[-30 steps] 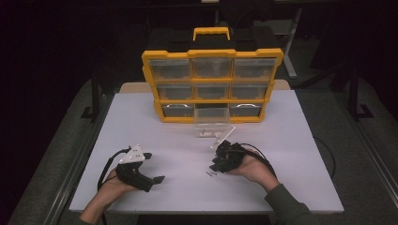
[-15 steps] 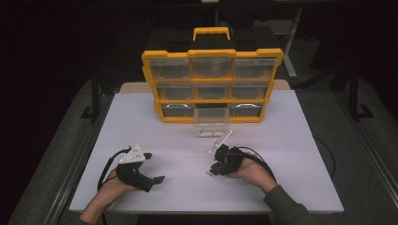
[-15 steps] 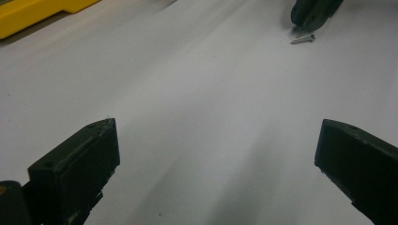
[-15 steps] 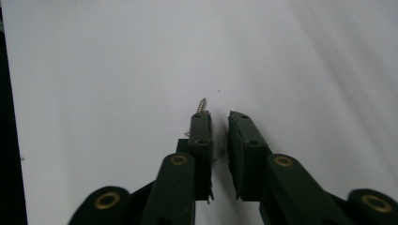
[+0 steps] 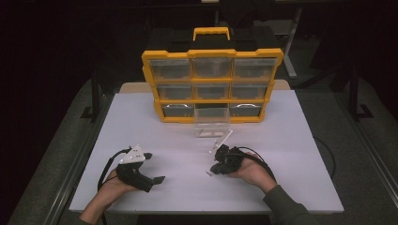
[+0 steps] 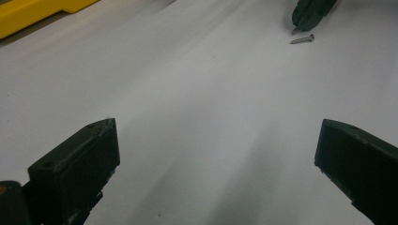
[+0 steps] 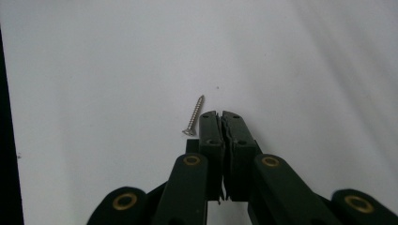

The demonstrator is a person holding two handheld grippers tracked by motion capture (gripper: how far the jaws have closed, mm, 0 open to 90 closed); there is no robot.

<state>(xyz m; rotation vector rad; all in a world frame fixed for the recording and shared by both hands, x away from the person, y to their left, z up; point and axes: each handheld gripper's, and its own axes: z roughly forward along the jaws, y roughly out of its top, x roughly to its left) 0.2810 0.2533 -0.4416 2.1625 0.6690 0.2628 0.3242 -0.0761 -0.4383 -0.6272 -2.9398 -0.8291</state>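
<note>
My right gripper (image 7: pixel 219 114) is shut, its jaws having just closed with nothing between them. A small silver screw (image 7: pixel 194 116) lies flat on the white table just left of its tips, and I cannot tell if it touches them. From the high view the right gripper (image 5: pixel 214 169) points down-left at that screw (image 5: pixel 208 173). My left gripper (image 5: pixel 154 167) rests at the near left with its jaws wide open and empty. The left gripper view (image 6: pixel 216 129) looks across bare table to the screw (image 6: pixel 302 39) and the other gripper's tip (image 6: pixel 309 11).
A yellow organizer (image 5: pixel 212 53) with clear drawers stands at the back of the white table (image 5: pixel 291 140). One clear drawer (image 5: pixel 211 124) sits pulled out in front of it, with a few small screws (image 5: pixel 216 141) lying near it.
The right gripper's jaws have drawn together beside the screw. Both hands have kept their places.
</note>
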